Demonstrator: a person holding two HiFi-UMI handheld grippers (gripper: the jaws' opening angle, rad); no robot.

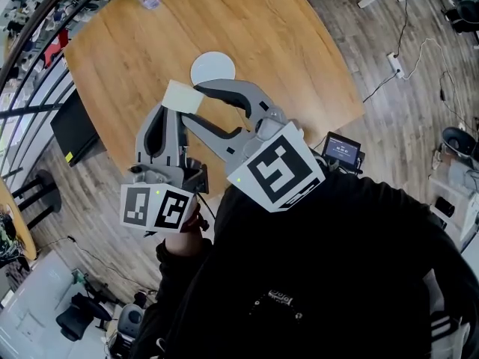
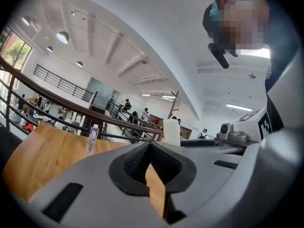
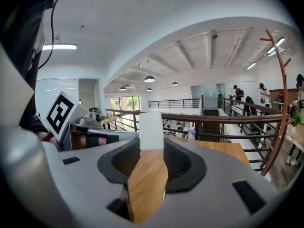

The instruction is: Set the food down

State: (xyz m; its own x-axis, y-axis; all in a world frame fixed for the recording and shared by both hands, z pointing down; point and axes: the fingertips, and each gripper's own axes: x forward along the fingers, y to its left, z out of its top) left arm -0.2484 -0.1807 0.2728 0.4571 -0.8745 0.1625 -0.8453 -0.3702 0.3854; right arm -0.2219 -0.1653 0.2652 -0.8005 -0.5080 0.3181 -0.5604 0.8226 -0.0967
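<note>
The left gripper [image 2: 151,145] hangs over the wooden table [image 1: 269,36] with its jaws together and nothing in them. Just beside its tip, the pale food slab [image 1: 182,96] sits clamped between the jaws of the right gripper [image 3: 151,141], near the white plate [image 1: 212,69].

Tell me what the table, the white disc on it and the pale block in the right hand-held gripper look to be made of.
Table: wood or wood veneer, with visible grain and a low sheen.
White disc: smooth and uniform; ceramic or plastic, cannot tell which.
Pale block: matte, off-white, soft edges; possibly tofu or foam, unclear.
</note>
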